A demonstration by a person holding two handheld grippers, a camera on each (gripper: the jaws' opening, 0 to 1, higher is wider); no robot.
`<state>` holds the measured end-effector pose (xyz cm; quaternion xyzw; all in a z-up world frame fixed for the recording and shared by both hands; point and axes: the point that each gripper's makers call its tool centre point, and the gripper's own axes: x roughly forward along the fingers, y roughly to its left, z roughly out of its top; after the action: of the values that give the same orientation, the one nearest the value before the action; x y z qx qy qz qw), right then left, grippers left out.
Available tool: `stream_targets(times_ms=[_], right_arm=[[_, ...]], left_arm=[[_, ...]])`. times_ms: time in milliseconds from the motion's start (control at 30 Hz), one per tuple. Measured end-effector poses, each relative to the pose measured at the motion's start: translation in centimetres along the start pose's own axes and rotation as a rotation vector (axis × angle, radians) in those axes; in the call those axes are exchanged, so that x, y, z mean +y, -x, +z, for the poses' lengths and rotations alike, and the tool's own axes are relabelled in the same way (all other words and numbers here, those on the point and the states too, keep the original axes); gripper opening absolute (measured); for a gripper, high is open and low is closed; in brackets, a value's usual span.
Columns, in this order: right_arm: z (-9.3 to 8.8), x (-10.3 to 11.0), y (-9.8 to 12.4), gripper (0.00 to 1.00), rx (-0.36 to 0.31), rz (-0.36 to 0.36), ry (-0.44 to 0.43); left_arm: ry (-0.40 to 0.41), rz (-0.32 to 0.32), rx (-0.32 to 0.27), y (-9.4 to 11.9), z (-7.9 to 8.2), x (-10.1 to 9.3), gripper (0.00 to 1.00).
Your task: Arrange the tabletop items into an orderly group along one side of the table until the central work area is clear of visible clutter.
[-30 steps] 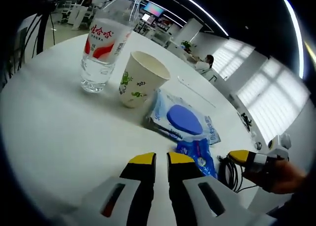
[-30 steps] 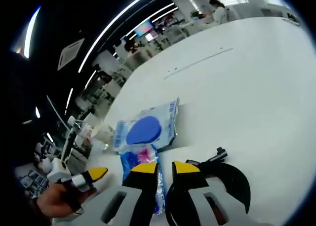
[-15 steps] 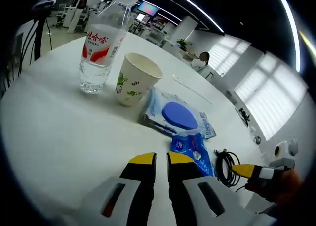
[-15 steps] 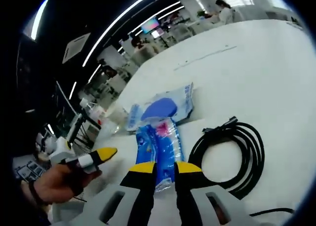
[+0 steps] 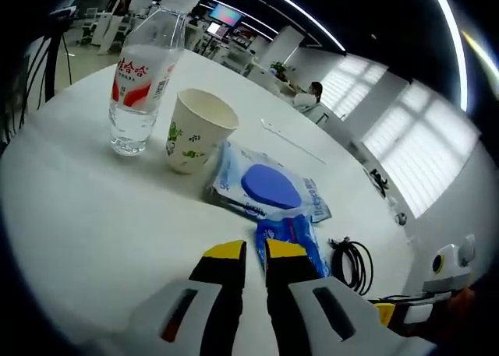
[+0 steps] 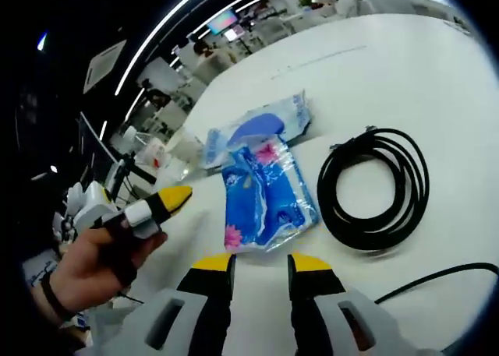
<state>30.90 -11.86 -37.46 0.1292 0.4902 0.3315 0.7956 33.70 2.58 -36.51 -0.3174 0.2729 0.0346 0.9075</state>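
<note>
Two containers stand on the white round table (image 5: 86, 216) in the left gripper view: a clear plastic water bottle (image 5: 140, 79) with a red-and-white label and white cap, upright, holding some water in its lower part, and just beside it a paper cup (image 5: 195, 130), cream with green print, upright, mouth open, inside looks empty. Next to the cup lies a flat wet-wipes pack (image 5: 265, 186), pale blue with a dark blue oval flap. Touching its near edge is a smaller blue tissue packet (image 5: 292, 237), partly behind the left gripper (image 5: 247, 251), whose yellow-tipped jaws stand narrow, nearly together, nothing between them. Coiled black cable (image 5: 351, 264) lies right of the packet, apart from it. Right gripper's yellow tip (image 5: 383, 313) peeks in at lower right.

Right gripper view: tissue packet (image 6: 265, 204), glossy blue with pink flower print, lies flat on the table (image 6: 437, 83), its far end overlapping the wet-wipes pack (image 6: 257, 130). Black cable (image 6: 382, 188) is coiled in a loose ring just beside the packet, loose end trailing toward the lower right. Right gripper (image 6: 261, 262) hovers near the packet's close edge, jaws parted moderately, empty. Left gripper (image 6: 160, 208) with a hand (image 6: 93, 262) on it sits at left. Bottle and cup are dim beyond the packs, too blurred to detail.
</note>
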Motion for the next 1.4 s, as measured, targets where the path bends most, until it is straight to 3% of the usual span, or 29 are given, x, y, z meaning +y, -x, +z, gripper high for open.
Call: stream_targets(times_ms=[200,333,500,600,700,833,933,1167,1400], right_arm=[[-0.9,0.5,-1.0,0.26,0.036,-0.015,-0.143],[-0.5,0.6,-2.2,0.28,0.048,-0.030,-0.166],[0.0,-0.4,-2.5,0.22,0.033,-0.120,-0.163],[0.2,-0.7,-3.2,0.18,0.024,-0.144,-0.236],[0.3,-0.5,-3.4,0.16,0.013,-0.147,-0.258],[0.2,-0.3,-3.3,0.11,0.014,-0.161,-0.242],[0.3,-0.4,-3.1,0.01,-0.002,-0.167,-0.233],[0.1,-0.6,-1.8,0.00,-0.005,-0.168,-0.189],[0.5,-2.6,-2.3,0.00,-0.016,-0.169,-0.182]], left_arm=[[0.005,0.003,-0.008,0.3,0.4,0.7,0.06],[0.005,0.004,-0.019,1.0,0.8,0.7,0.05],[-0.002,-0.002,-0.009,1.4,0.3,0.4,0.05],[-0.003,0.001,-0.008,1.6,0.3,0.8,0.05],[0.007,0.007,-0.012,2.1,0.4,1.3,0.04],[0.009,0.015,-0.012,2.8,0.5,1.7,0.04],[0.010,0.020,-0.012,3.1,0.5,2.0,0.04],[-0.035,0.016,0.013,2.6,-0.1,2.2,0.05],[-0.047,-0.005,0.034,2.8,-0.7,1.0,0.07]])
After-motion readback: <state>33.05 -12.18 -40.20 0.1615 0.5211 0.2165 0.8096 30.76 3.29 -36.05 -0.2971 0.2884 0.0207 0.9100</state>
